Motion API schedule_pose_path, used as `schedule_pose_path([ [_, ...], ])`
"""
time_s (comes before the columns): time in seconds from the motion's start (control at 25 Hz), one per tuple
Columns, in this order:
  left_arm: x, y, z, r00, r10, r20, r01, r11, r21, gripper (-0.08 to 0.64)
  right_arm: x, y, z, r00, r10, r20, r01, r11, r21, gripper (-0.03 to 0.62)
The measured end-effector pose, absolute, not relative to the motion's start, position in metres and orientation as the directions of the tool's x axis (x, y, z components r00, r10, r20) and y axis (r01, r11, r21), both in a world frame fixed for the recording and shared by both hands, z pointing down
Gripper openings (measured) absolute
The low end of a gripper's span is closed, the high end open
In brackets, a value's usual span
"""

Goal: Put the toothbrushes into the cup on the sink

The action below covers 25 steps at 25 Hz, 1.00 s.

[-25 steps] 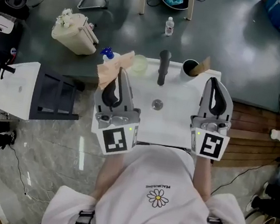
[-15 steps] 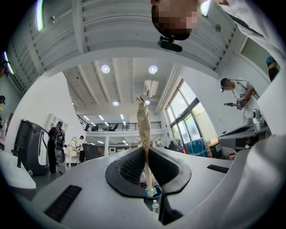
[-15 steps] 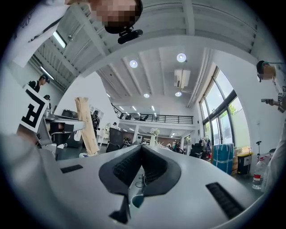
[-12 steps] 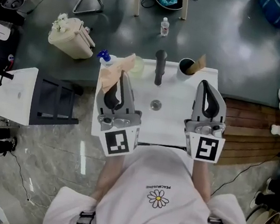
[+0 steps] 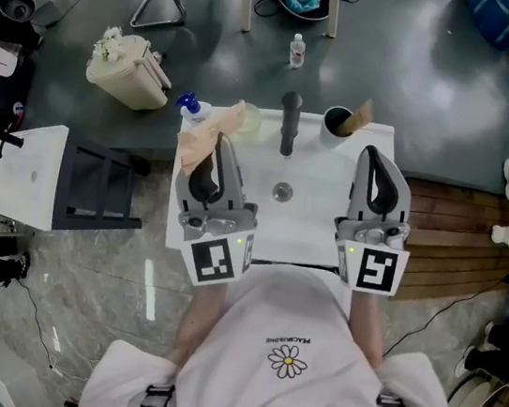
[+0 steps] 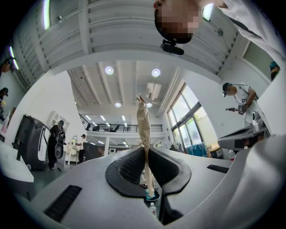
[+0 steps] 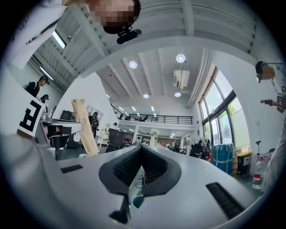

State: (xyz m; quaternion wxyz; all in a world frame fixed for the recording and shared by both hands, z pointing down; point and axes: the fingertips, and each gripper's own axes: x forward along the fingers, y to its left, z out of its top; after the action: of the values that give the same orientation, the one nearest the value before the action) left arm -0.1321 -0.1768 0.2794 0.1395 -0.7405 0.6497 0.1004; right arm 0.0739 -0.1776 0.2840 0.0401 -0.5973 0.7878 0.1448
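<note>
Left gripper view showed the left gripper (image 6: 145, 152) with jaws clamped low on a tan paper-wrapped toothbrush (image 6: 143, 127), the right gripper (image 7: 141, 150) closed on nothing; held so, the toothbrush might pivot loose before reaching the dark cup (image 5: 328, 123).

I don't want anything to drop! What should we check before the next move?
1. Left gripper jaws shut on the tan paper-wrapped toothbrush: ok.
2. Right gripper jaws together, empty: ok.
3. Dark round cup upright at the white sink's far right corner: ok.
4. Room left in the cup beside the second wrapped toothbrush standing in it: cannot tell.
5. Free path to the cup: black faucet stands between, so probably lift over it: not ok.
</note>
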Motion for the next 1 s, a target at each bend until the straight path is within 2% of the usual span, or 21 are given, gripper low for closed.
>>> schedule_pose_path([
  [0.24,-0.138,-0.187,0.283,0.130,-0.938,-0.322,-0.991,-0.110,-0.078,0.038,0.077,-0.175,0.285,-0.271,-0.934,-0.234,-0.956,0.234,0.174,0.012],
  [0.76,-0.142,-0.267,0.359,0.179,-0.983,-0.046,-0.984,-0.179,-0.007,0.038,0.096,-0.171,0.291,-0.225,-0.951,-0.214,-0.964,0.186,0.189,0.012],
  [1.0,-0.137,-0.288,0.396,0.175,-0.983,0.048,-0.984,-0.176,-0.038,0.038,0.103,-0.168,0.293,-0.212,-0.955,-0.209,-0.967,0.174,0.184,0.012],
])
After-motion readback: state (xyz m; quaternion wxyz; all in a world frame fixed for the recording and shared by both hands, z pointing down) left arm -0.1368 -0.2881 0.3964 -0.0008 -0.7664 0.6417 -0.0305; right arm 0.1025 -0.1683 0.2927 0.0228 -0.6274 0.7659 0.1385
